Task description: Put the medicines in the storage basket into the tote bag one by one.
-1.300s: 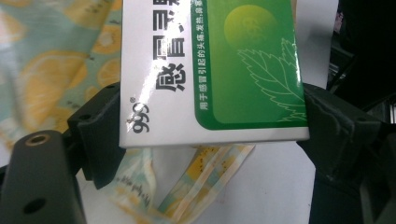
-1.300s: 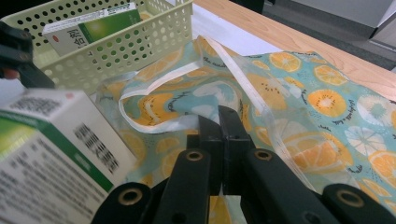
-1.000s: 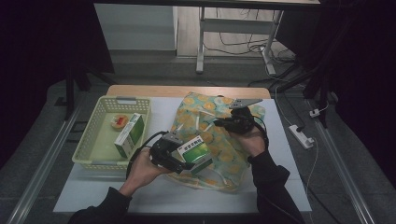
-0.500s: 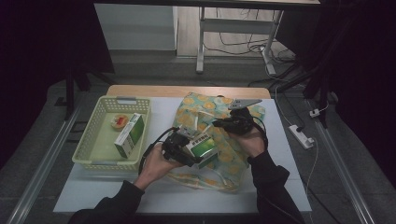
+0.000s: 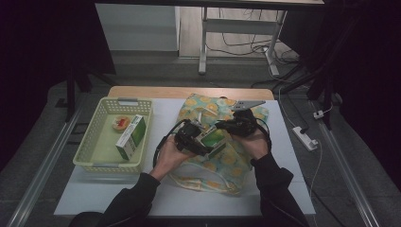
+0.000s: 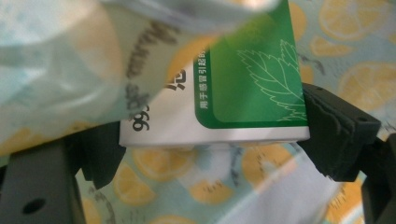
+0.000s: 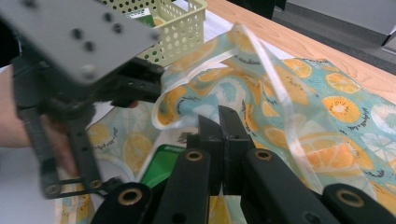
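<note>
In the centre of the high view my left gripper (image 5: 204,142) is clamped on the green-and-white box (image 5: 213,138), at the mouth of the fruit-print bag (image 5: 210,165) — my right gripper (image 5: 226,126) is closed on the bag's edge. The white table (image 5: 161,198) stands in a dark room; the yellow basket (image 5: 94,156) is at left.

Your left hand-held gripper (image 6: 212,140) has its two black jaws clamped on the short sides of a green-and-white box (image 6: 233,88), one jaw at each end. The box bears a leaf drawing and printed characters. A fold of the lemon-print bag (image 6: 70,60) drapes over the box's upper left corner, blurred. The same print lies beneath the jaws.
</note>
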Demonstrator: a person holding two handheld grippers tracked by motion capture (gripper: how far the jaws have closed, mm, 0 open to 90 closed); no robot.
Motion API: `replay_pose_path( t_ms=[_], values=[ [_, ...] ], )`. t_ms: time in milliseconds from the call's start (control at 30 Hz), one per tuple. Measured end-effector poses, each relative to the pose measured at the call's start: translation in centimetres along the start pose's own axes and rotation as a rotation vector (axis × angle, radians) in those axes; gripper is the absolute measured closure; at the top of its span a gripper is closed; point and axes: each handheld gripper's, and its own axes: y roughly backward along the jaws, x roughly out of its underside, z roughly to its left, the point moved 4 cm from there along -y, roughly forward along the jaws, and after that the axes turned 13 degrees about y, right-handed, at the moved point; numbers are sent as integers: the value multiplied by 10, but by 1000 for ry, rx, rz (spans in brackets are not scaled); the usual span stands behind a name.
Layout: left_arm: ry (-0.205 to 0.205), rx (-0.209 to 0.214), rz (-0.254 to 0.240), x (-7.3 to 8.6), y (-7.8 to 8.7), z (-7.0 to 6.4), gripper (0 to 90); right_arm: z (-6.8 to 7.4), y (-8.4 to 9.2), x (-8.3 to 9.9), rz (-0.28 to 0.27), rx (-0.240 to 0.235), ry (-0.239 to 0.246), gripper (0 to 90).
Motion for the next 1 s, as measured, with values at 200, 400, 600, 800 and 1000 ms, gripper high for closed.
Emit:
replay_pose_path(
  t_ms=[200, 400, 600, 800, 1000],
  values=[
    [18, -26, -6, -10, -12, 6, 165, -2, -1, 2, 8, 1, -3, 898],
    [30, -79, -22, -18, -19, 12, 164, -4, -2, 4, 10, 3, -9, 899],
    [58, -104, -42, -25, -25, 19, 163, -4, -3, 5, 17, 0, -9, 898],
    [80, -118, -71, -30, -29, 24, 160, -6, -3, 6, 17, 2, -13, 899],
    [94, -125, -102, -34, -33, 26, 134, -8, -2, 8, 16, 6, -16, 899]
  ],
)
